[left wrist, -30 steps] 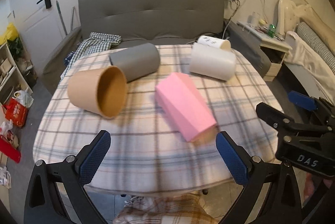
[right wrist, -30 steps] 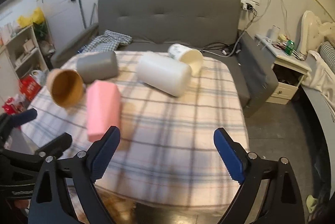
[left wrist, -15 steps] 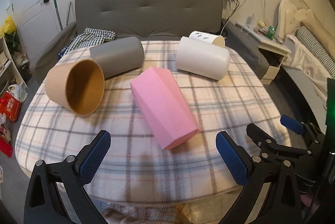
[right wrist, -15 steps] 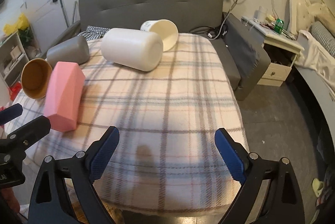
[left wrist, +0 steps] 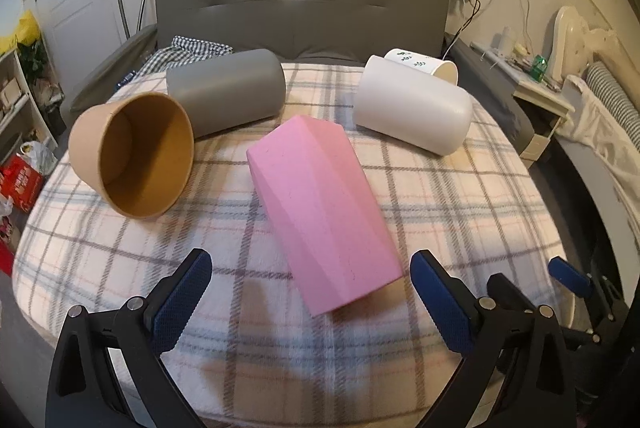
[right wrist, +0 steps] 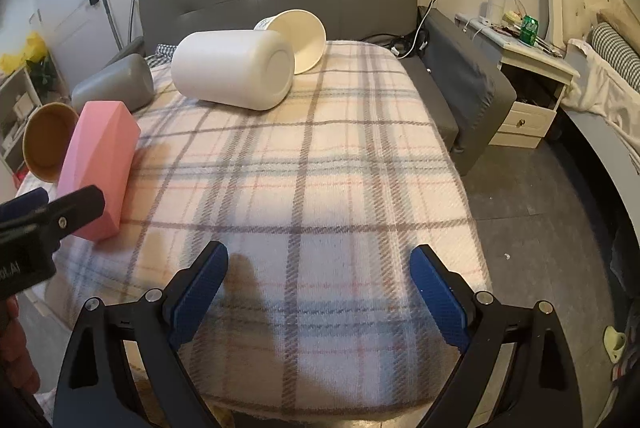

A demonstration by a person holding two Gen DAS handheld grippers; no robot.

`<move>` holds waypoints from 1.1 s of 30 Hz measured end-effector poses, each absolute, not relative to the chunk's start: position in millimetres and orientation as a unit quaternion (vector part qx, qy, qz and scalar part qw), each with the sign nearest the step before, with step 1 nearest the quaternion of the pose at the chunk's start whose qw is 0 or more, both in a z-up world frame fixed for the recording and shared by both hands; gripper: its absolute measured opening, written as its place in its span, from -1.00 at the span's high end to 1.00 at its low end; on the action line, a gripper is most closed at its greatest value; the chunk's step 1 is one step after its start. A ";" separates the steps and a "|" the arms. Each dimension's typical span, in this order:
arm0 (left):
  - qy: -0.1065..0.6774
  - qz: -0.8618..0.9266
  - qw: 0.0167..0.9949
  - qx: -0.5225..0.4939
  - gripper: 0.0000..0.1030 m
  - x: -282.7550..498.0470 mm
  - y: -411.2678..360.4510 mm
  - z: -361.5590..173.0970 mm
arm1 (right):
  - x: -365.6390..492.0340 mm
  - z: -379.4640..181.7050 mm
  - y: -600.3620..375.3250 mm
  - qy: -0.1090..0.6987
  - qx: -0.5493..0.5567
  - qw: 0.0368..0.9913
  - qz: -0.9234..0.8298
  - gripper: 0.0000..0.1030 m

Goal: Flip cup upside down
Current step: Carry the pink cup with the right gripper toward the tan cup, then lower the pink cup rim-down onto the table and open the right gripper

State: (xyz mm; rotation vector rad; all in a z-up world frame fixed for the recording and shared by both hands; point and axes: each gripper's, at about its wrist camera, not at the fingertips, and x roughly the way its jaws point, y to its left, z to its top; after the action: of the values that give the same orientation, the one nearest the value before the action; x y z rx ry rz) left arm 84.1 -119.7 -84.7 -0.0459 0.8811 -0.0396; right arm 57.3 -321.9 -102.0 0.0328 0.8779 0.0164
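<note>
Several cups lie on their sides on a plaid-covered table (left wrist: 460, 212). A pink faceted cup (left wrist: 320, 208) lies nearest, just beyond my open left gripper (left wrist: 310, 292). A brown paper cup (left wrist: 132, 156) lies at the left with its mouth toward me. A grey cup (left wrist: 228, 90) lies behind it. A white cup (left wrist: 412, 110) and a white paper cup (left wrist: 424, 64) lie at the back right. My right gripper (right wrist: 320, 288) is open and empty over the table's near part (right wrist: 320, 188); the pink cup (right wrist: 98, 168) is to its left, the white cup (right wrist: 236, 72) beyond.
A grey sofa (left wrist: 300, 4) stands behind the table. A bedside cabinet (right wrist: 528, 84) and a bed are at the right. Shelves and bags stand at the left (left wrist: 20, 172). The other gripper shows at the edge of each view.
Both grippers moved forward over the table. The pink cup is now closer to the left gripper's fingers. The cups have not moved.
</note>
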 end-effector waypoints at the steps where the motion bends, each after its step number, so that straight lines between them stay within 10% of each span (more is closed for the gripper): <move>1: 0.426 -0.023 0.904 -0.024 -0.93 84.3 -119.2 -85.0 | 58.0 -102.3 -321.5 0.425 0.014 0.905 0.008 -0.81; 7: 0.445 -0.064 0.893 -0.025 -0.06 84.8 -124.8 -87.2 | 60.5 -100.0 -320.2 0.425 0.016 0.905 0.010 -0.80; 33: 0.400 -0.097 0.910 0.042 -0.01 100.3 -108.4 -9.1 | 49.7 -72.2 -313.9 0.398 0.023 0.917 0.008 -0.81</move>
State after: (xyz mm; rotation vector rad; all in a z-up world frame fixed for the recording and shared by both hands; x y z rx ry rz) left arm 100.3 -108.4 -9.1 0.0874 0.8259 -0.2005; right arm 49.7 -313.9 -72.2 0.0469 0.8191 0.0174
